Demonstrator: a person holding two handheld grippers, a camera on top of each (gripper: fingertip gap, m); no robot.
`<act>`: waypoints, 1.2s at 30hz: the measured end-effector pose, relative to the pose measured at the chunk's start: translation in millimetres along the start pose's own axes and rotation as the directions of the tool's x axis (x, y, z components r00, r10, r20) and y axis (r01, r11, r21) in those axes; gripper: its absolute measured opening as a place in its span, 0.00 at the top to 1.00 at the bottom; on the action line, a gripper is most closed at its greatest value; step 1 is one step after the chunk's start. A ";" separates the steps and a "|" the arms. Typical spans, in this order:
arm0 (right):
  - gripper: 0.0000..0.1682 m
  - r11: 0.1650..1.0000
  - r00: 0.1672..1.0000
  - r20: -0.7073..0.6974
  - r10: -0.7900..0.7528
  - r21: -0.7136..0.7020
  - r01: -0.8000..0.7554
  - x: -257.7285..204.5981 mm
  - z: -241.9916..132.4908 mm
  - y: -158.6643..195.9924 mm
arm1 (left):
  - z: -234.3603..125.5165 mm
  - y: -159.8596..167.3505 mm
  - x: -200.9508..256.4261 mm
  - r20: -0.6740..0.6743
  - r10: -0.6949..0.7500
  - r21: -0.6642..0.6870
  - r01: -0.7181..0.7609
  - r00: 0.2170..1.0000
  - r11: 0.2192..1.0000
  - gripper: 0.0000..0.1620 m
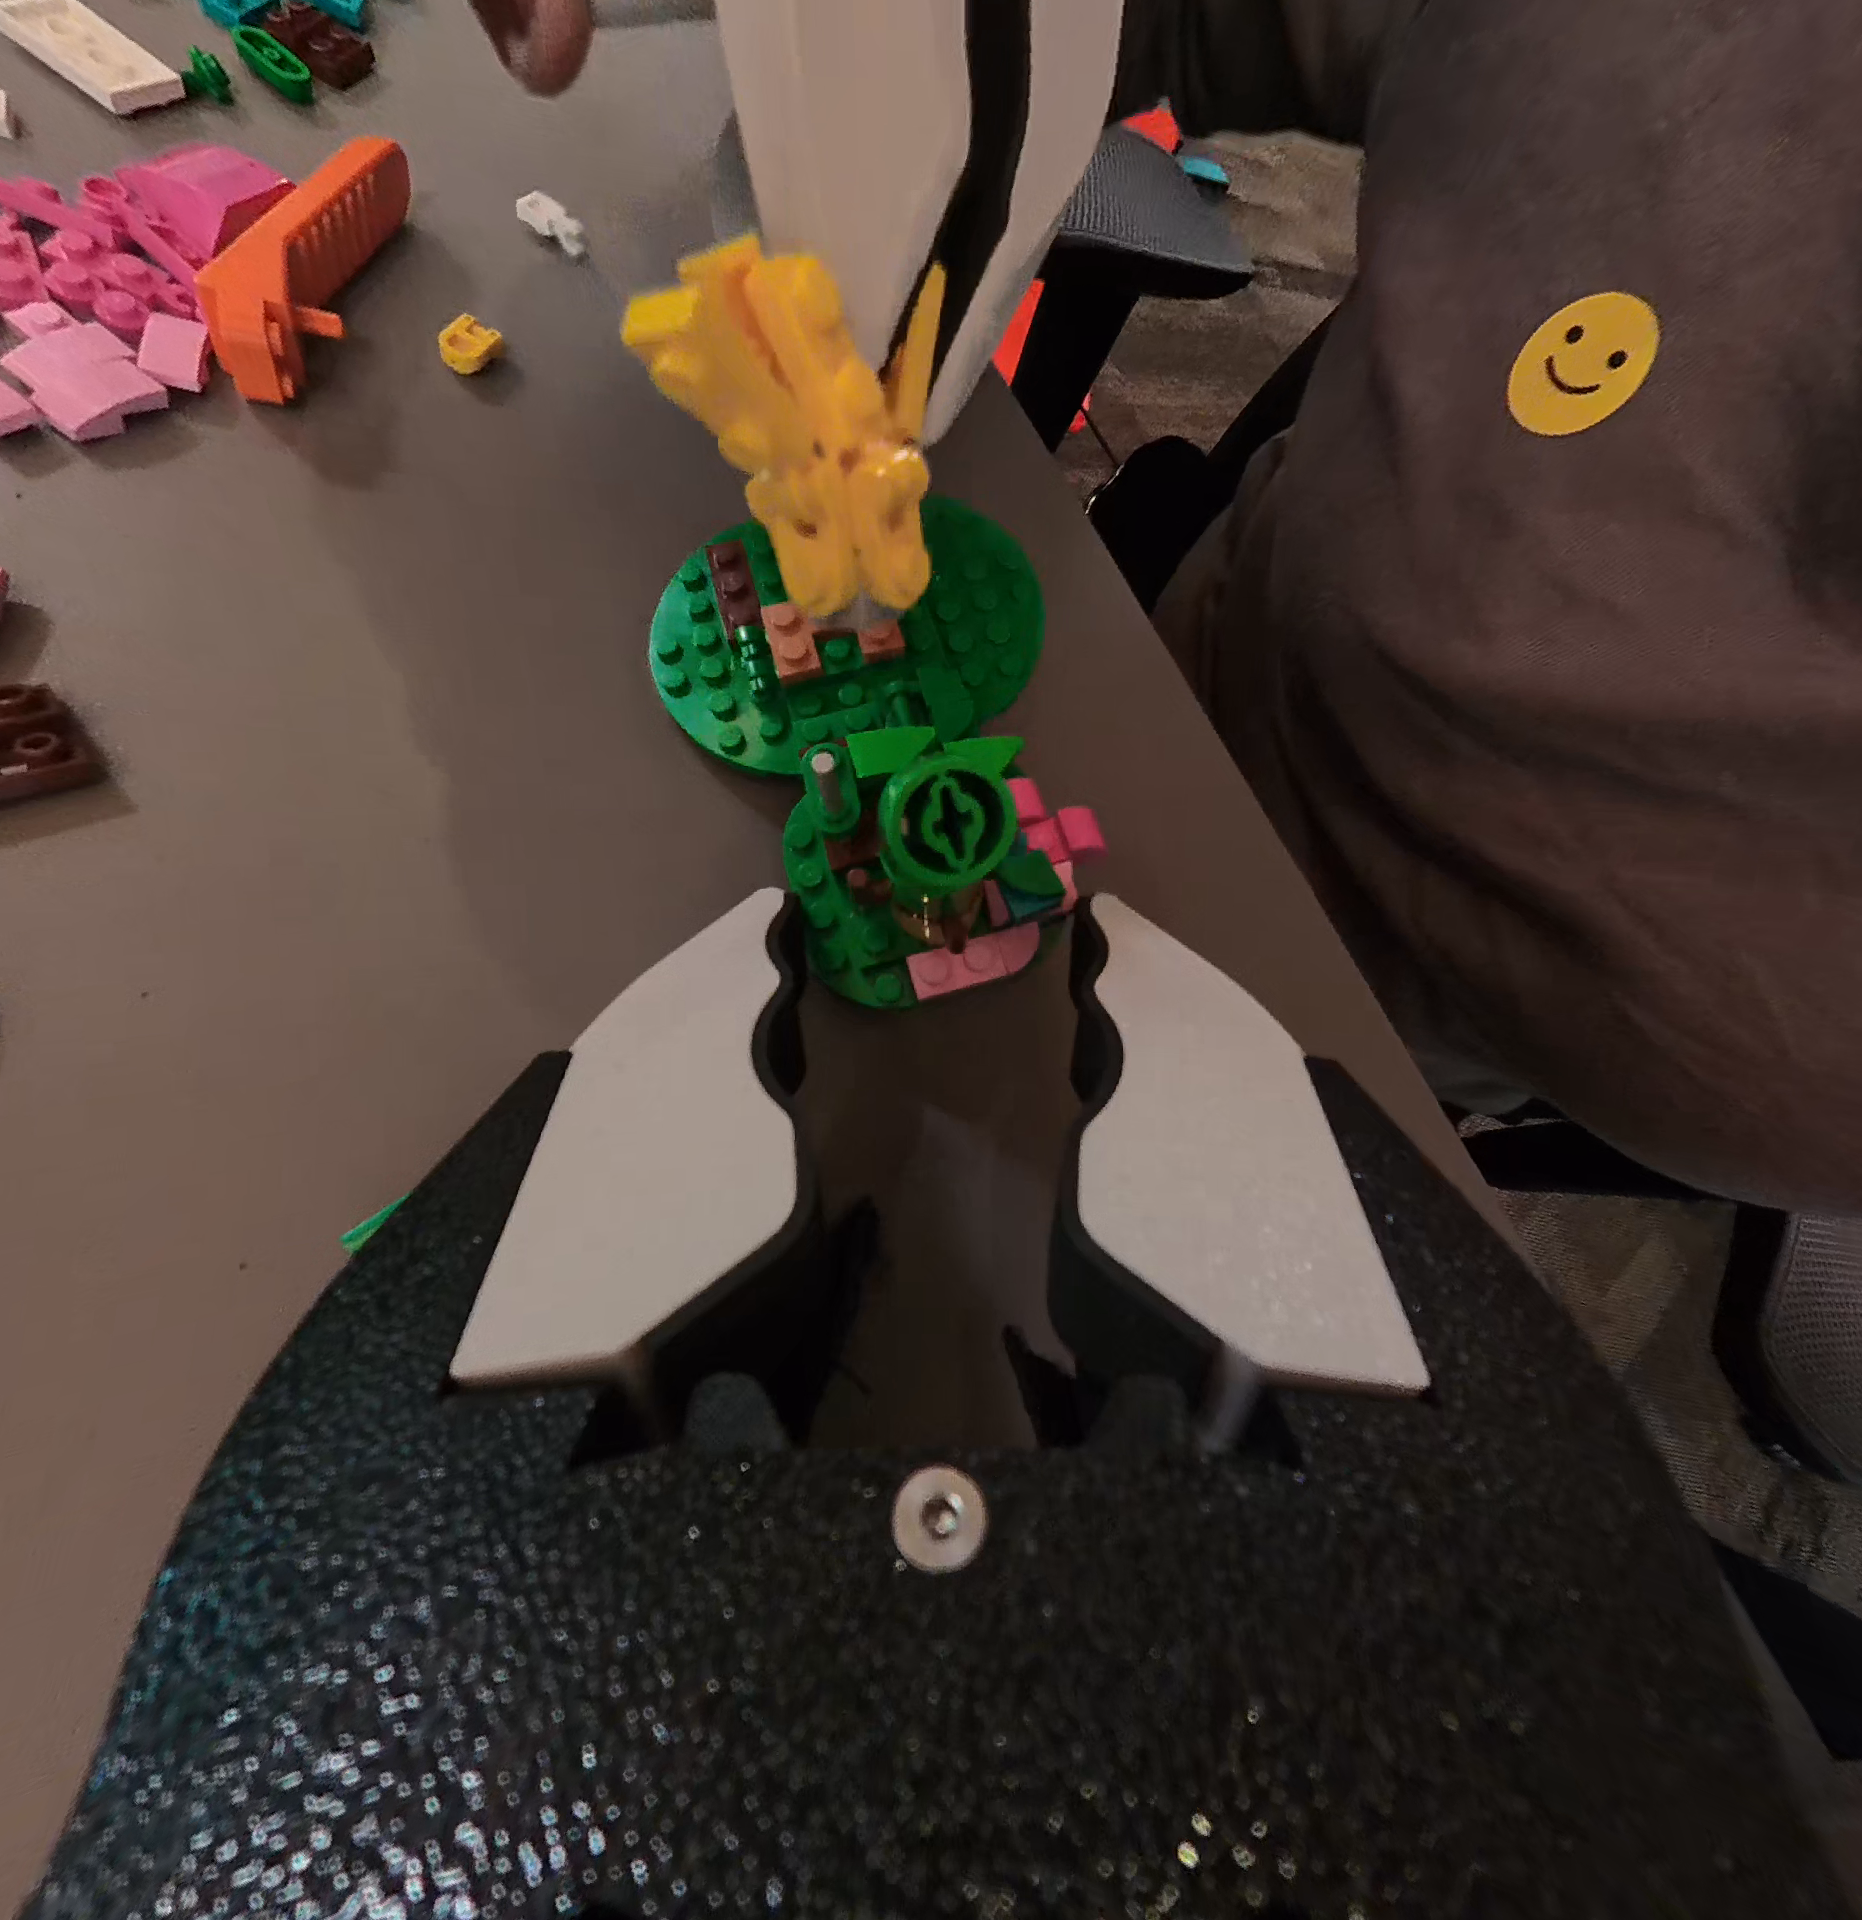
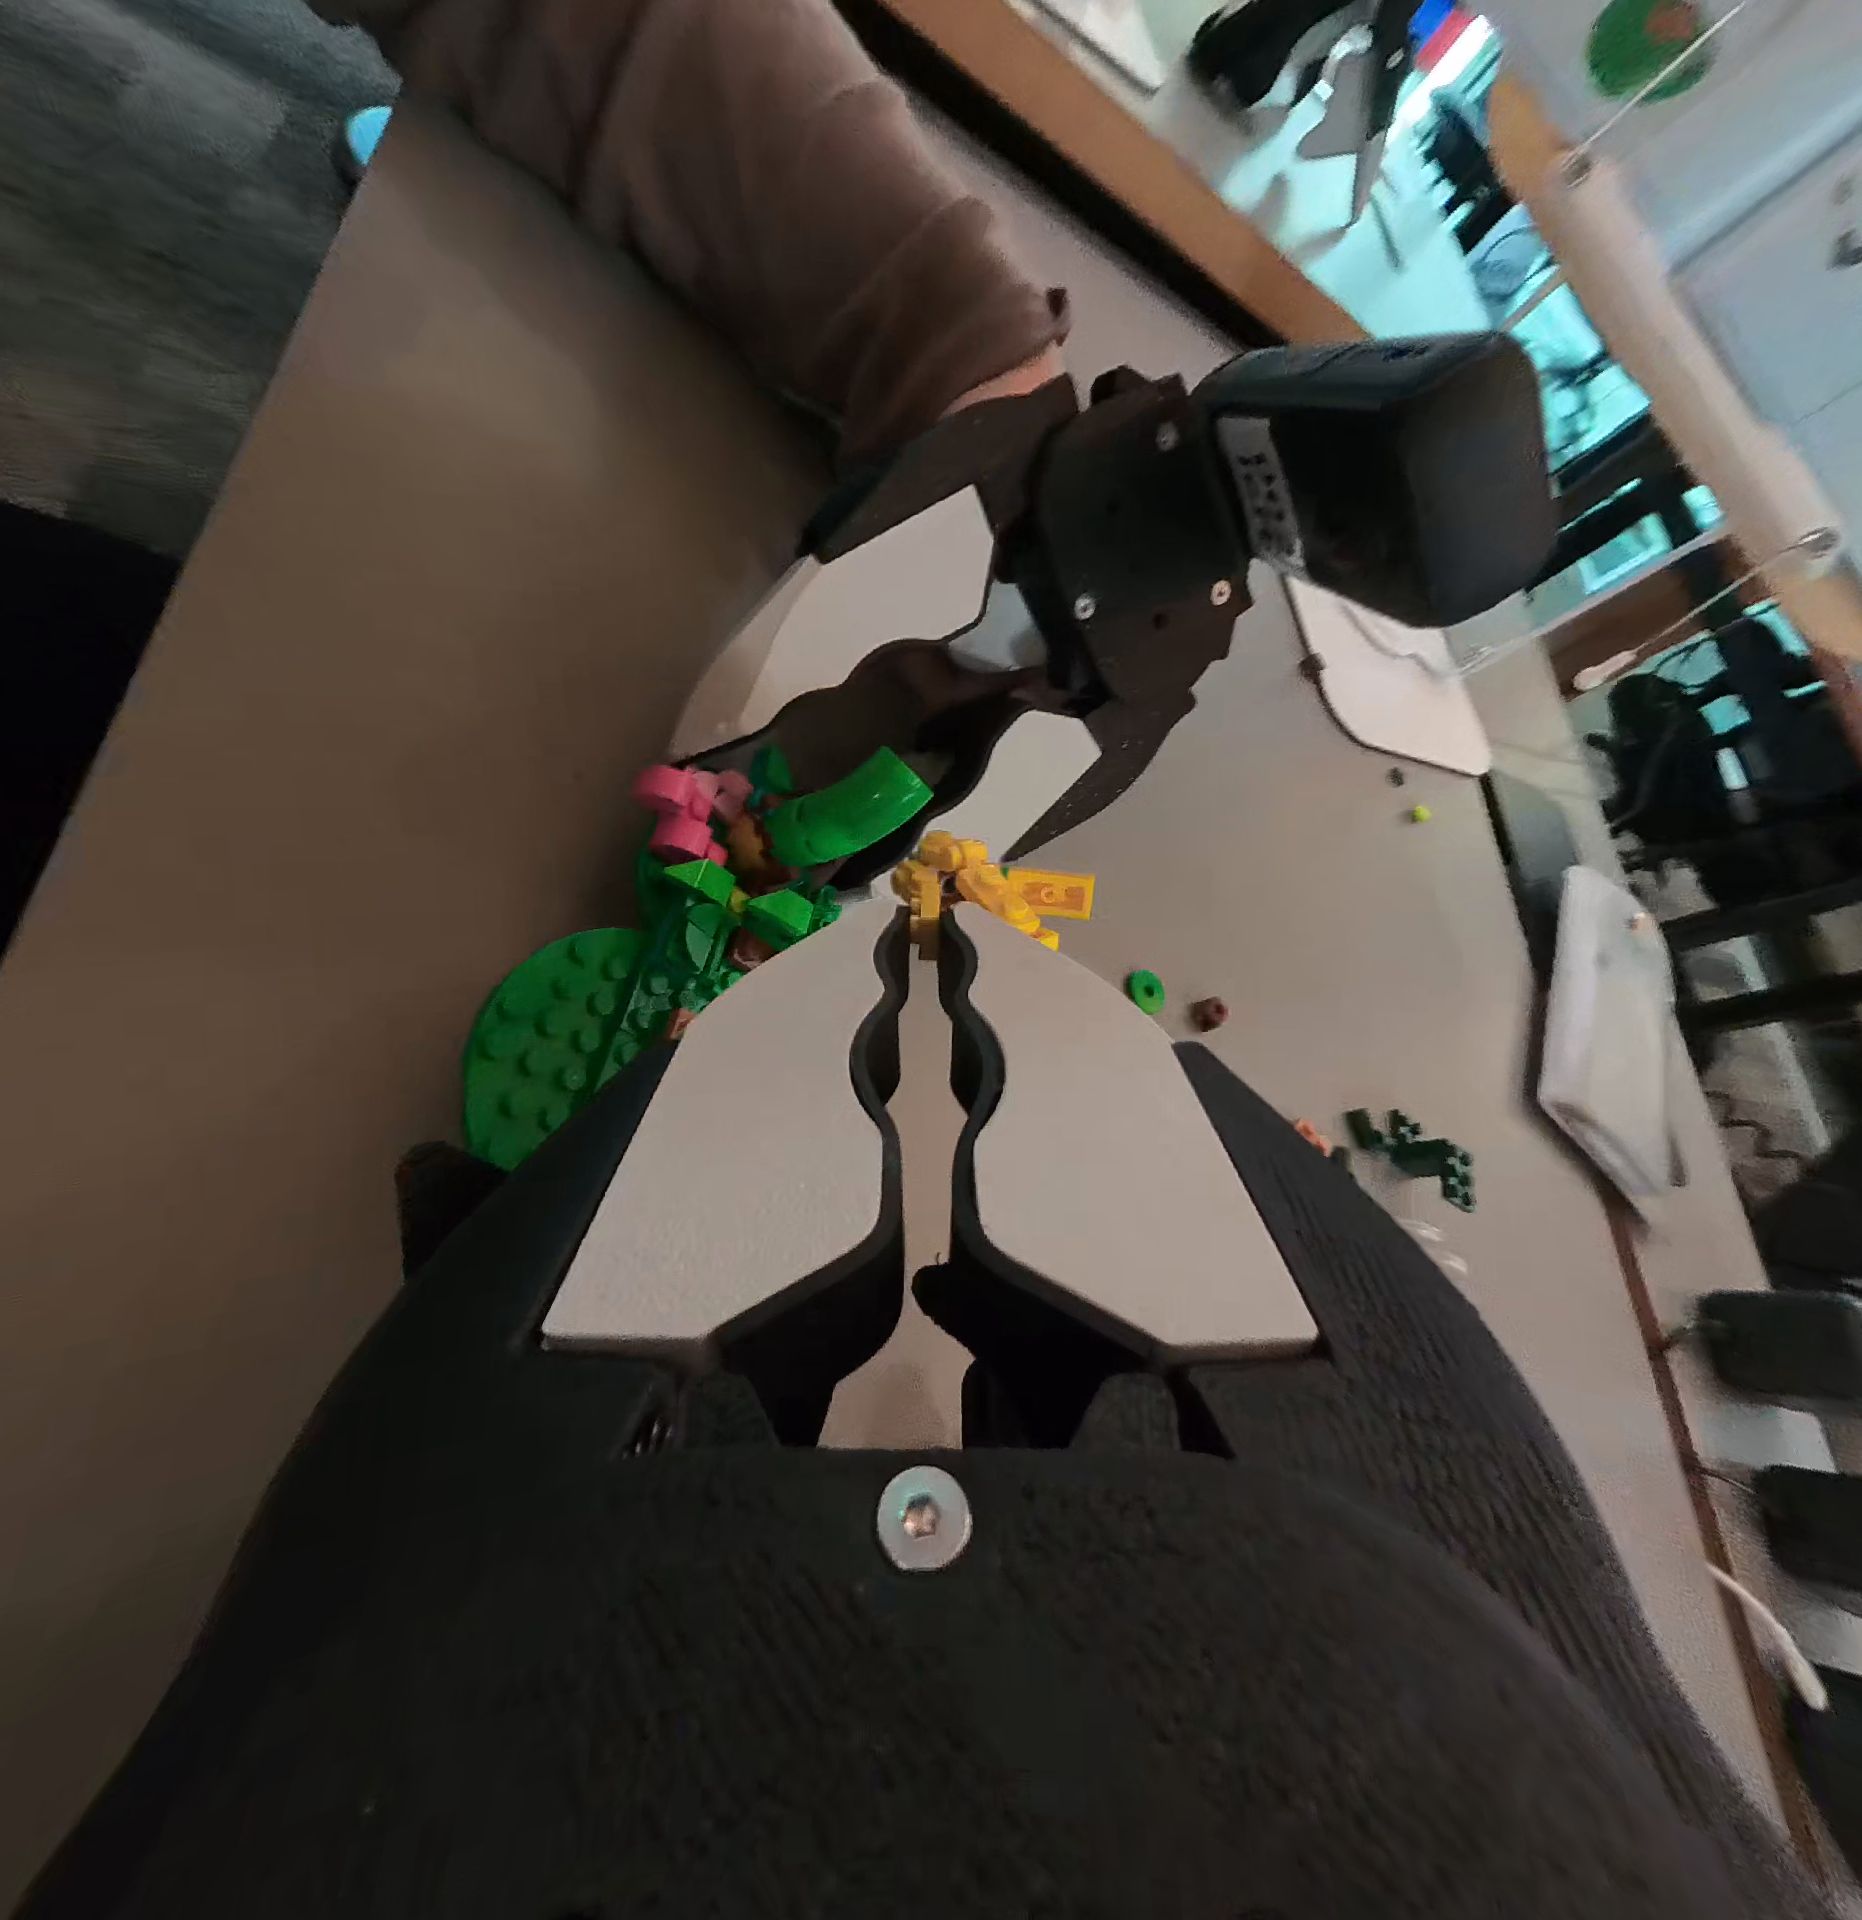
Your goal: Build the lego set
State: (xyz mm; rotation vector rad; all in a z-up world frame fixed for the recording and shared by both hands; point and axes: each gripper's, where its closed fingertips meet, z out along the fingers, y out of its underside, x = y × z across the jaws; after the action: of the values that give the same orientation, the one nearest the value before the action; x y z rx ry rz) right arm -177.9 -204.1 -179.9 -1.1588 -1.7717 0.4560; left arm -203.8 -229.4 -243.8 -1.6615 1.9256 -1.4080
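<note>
Currently, yellow cluster (image 2: 953, 883) clamped in right gripper (image 2: 925, 940), held just above green base (image 1: 844, 634), left gripper (image 1: 937, 925) spread wide, nothing held, flanking base's near lobe, pink bricks (image 1: 85, 301) well left of base.

My grey worktop (image 1: 407, 852) is a mess: green lego base (image 1: 698, 665) sits right at the near edge, pink bricks (image 1: 75, 312) and an orange separator (image 1: 303, 260) toward the far left corner, small yellow piece (image 1: 470, 343) between them.

Probably an office or lab: long shared desks (image 2: 1270, 935), black office chairs (image 2: 1716, 748), glass partitions behind (image 2: 1592, 343)
</note>
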 end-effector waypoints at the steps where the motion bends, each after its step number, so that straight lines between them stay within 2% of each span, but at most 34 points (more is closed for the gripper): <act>1: 0.98 1.000 1.000 0.019 0.007 -0.016 -0.007 -0.6 1.4 0.6 | -0.3 -0.4 0.0 0.001 0.002 0.003 -0.002 1.000 1.000 0.70; 9: 0.98 0.980 0.972 0.151 0.181 -0.107 -0.166 -1.8 10.5 6.3 | -5.6 -6.3 1.3 -0.026 -0.016 0.058 0.018 1.000 0.998 0.70; 36: 0.98 0.967 0.932 0.289 0.218 -0.195 -0.166 -5.8 11.4 10.8 | -4.1 -5.0 2.9 -0.034 -0.012 0.045 0.014 0.999 0.999 0.70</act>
State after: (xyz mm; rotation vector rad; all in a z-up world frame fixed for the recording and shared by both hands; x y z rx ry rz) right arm -181.5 -201.9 -196.0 -1.4524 -2.0019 0.6437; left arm -204.5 -229.3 -236.8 -1.6433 1.8897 -1.4829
